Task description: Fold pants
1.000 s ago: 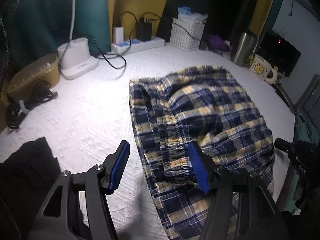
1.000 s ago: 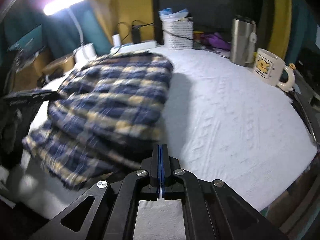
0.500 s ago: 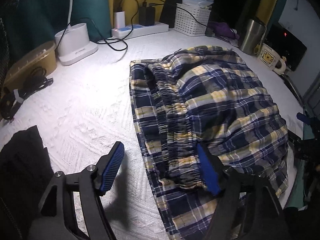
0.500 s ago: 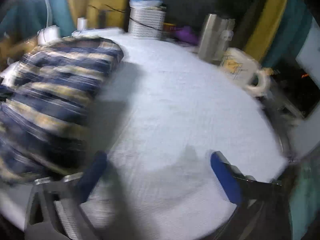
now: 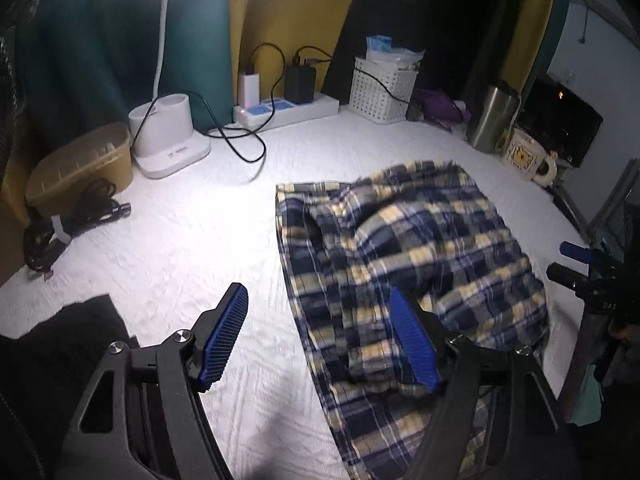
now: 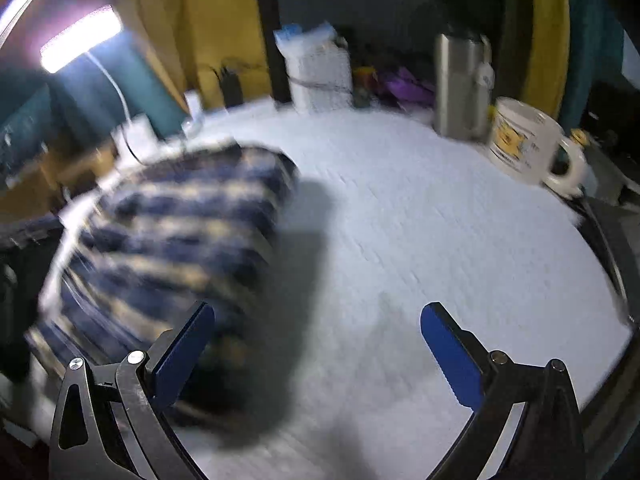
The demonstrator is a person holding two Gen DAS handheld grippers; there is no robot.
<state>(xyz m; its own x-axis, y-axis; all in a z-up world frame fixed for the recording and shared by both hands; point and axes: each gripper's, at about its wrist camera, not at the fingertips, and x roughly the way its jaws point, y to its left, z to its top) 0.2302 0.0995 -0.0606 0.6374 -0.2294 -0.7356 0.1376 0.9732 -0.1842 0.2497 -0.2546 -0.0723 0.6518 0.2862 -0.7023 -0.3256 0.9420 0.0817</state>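
Blue, yellow and white plaid pants (image 5: pixel 420 248) lie folded in a heap on the white textured cover (image 5: pixel 180 248). My left gripper (image 5: pixel 320 334) hovers open over their near left edge. Its right finger (image 5: pixel 412 340) is above the cloth, its left finger (image 5: pixel 226 336) above bare cover, and neither pad presses on anything. In the right wrist view the pants (image 6: pixel 172 232) are a blur at the left. My right gripper (image 6: pixel 318 352) stands wide open over the cover beside them, holding nothing. Its blue tip (image 5: pixel 574 251) shows at the right edge of the left wrist view.
Along the back stand a white lamp base (image 5: pixel 168 136), a power strip with chargers (image 5: pixel 288 108), a white basket (image 5: pixel 382 90), a steel tumbler (image 6: pixel 460 88) and a mug (image 6: pixel 528 144). A tan box (image 5: pixel 80 168) and black cables (image 5: pixel 72 220) lie at left; dark cloth (image 5: pixel 60 352) lies near left.
My right gripper went from shut to wide open and swung right, off the pants. The left jaws widened a little and the left hand dipped toward the pants, then drew back.
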